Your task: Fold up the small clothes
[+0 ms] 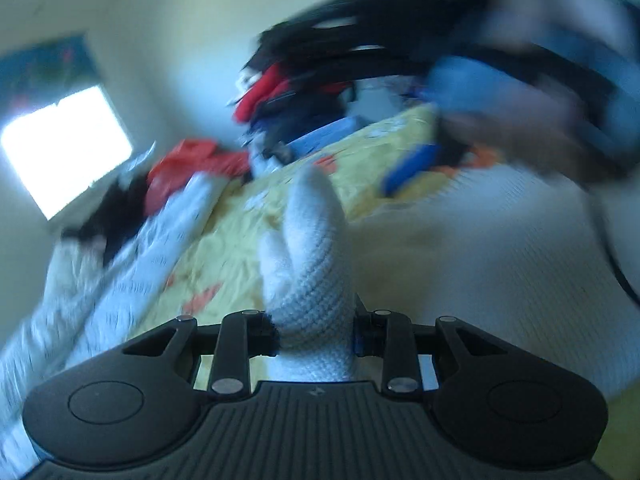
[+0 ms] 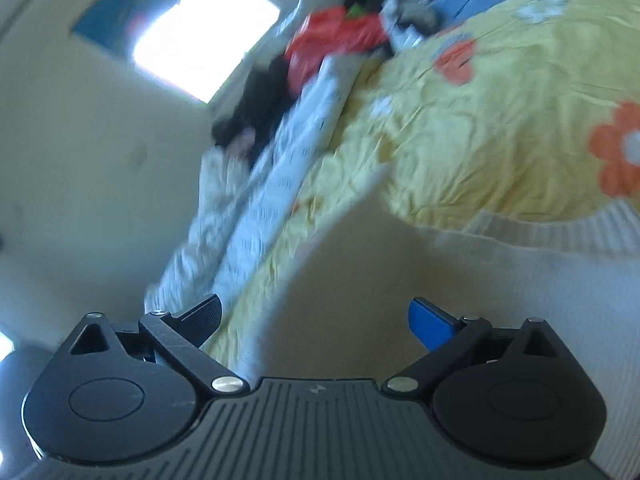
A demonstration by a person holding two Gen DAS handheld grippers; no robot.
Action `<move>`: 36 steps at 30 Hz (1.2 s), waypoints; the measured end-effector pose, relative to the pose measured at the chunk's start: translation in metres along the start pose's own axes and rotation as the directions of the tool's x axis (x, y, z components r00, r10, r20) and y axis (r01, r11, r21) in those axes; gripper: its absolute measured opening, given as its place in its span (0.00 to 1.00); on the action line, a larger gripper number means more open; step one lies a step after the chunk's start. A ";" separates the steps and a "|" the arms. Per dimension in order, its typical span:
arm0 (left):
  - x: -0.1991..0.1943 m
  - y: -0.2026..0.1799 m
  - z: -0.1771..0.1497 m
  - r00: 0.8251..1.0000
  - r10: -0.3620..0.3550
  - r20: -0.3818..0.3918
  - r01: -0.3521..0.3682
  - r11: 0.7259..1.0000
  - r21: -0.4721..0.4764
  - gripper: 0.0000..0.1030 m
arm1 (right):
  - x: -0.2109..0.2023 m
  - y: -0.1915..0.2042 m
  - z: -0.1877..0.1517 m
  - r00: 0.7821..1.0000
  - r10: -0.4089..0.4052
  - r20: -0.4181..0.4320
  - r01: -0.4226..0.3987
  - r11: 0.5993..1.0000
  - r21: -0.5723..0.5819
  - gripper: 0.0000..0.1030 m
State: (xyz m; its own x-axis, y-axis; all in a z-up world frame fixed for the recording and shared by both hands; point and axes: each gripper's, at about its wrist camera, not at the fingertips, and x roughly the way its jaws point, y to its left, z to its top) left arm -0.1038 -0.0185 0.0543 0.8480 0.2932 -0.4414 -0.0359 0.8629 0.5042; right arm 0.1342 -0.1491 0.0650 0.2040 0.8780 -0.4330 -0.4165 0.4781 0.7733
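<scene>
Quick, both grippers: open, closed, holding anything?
Left gripper: closed on a fold of the white knit sweater.
Right gripper: open wide, nothing between its fingers.

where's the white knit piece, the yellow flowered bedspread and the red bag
white knit piece [image 1: 310, 248], left wrist view, bunched fold
yellow flowered bedspread [image 2: 500, 120], right wrist view, bare wrinkled cloth
red bag [image 2: 336, 40], right wrist view, its middle

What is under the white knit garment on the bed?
The white knit garment lies on a yellow floral bedsheet, which shows beyond its ribbed hem. Anything beneath its spread body is covered. The left gripper pinches one fold of it.
</scene>
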 end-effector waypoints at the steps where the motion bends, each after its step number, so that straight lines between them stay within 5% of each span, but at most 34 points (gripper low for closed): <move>1: -0.001 -0.006 -0.002 1.000 -0.012 0.011 0.012 1.000 0.022 0.29 | 0.008 0.004 0.005 0.999 -0.021 -0.038 0.020 1.000 -0.017 0.96; 9: 0.002 -0.023 -0.015 0.999 -0.006 0.045 0.001 0.993 0.115 0.29 | 0.066 0.030 0.012 0.953 -0.231 -0.198 0.200 0.966 -0.166 0.91; 14: 0.001 -0.028 -0.017 0.998 -0.005 0.058 -0.002 0.991 0.133 0.29 | 0.095 0.048 0.015 0.923 -0.333 -0.195 0.260 0.909 -0.325 0.60; 16: 0.002 -0.026 -0.016 0.999 -0.004 0.054 -0.003 0.991 0.132 0.29 | 0.109 0.050 0.012 0.894 -0.399 -0.204 0.294 0.865 -0.406 0.37; 19: 0.000 -0.023 -0.016 0.998 -0.008 0.057 0.001 0.992 0.128 0.29 | 0.105 0.047 0.007 0.910 -0.361 -0.204 0.245 0.865 -0.439 0.19; 23: -0.006 -0.032 -0.017 0.997 -0.020 0.076 0.008 0.988 0.152 0.29 | 0.081 0.042 0.008 0.929 -0.327 -0.176 0.234 0.884 -0.406 0.20; 26: -0.005 -0.037 -0.019 0.997 -0.013 0.074 0.000 0.985 0.170 0.29 | 0.065 0.035 0.014 0.918 -0.360 -0.165 0.283 0.888 -0.364 0.51; 30: -0.005 -0.035 -0.017 0.997 -0.014 0.071 0.003 0.988 0.157 0.29 | 0.017 0.025 0.025 0.964 -0.250 -0.091 0.222 0.943 -0.247 0.75; 33: -0.005 -0.035 -0.018 0.997 -0.012 0.074 0.000 0.987 0.160 0.29 | -0.018 0.011 0.026 0.981 -0.190 -0.050 0.181 0.972 -0.150 0.80; 36: -0.008 -0.039 -0.020 0.997 -0.007 0.082 -0.008 0.985 0.170 0.29 | -0.028 0.000 0.017 0.968 -0.239 -0.073 0.227 0.963 -0.143 0.82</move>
State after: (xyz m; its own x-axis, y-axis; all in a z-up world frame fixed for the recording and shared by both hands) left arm -0.1194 -0.0462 0.0232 0.8888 0.2528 -0.3823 0.0483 0.7779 0.6266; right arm 0.1438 -0.1727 0.0853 0.2324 0.7340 -0.6382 -0.4812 0.6570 0.5804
